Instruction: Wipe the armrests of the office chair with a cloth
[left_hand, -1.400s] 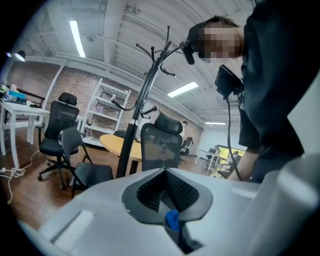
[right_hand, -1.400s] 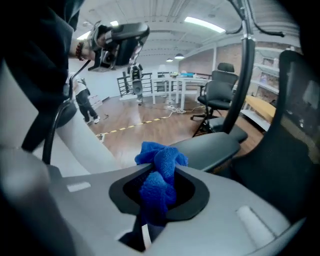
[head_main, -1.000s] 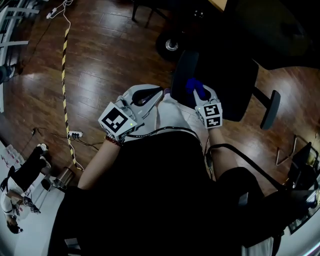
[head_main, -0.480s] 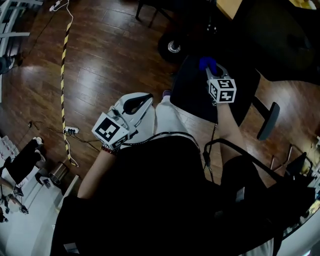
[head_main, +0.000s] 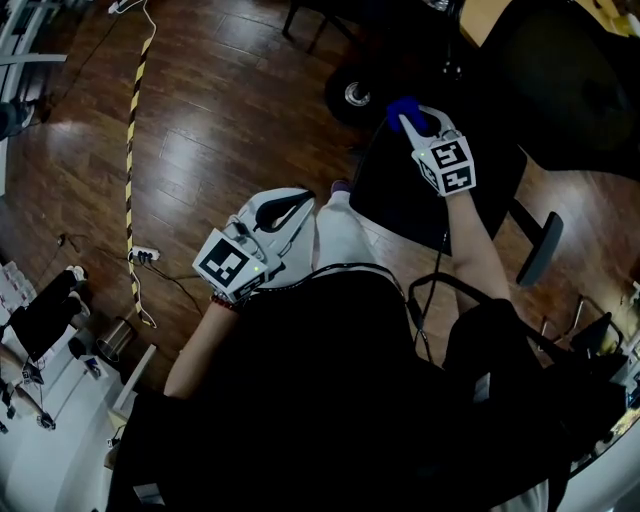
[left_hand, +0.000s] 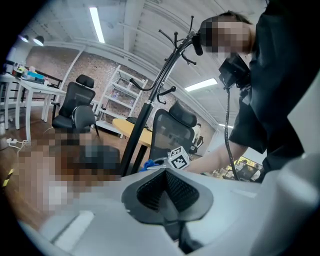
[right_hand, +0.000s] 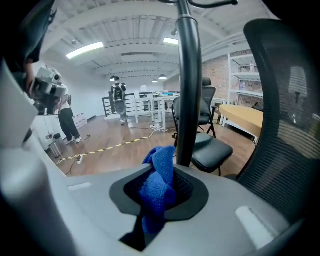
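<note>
Blue looped-pile cloth: clamped between the closed jaws of the right gripper, up by the top edge of the black mesh-backed office chair, well apart from the dark curved armrest (the only one in sight from the head view). Looks twisted into a narrow rope, bunched, with a short tuft standing above the pads and little hanging free. Could therefore go wrong at contact: with so little fabric exposed, likely to drag hard jaw tips along the armrest instead of cloth. Could also slip out under a firm sideways rub, given the thin bite. May set the chair swivelling, since nothing steadies it: left gripper off to the side, jaws together, empty.
</note>
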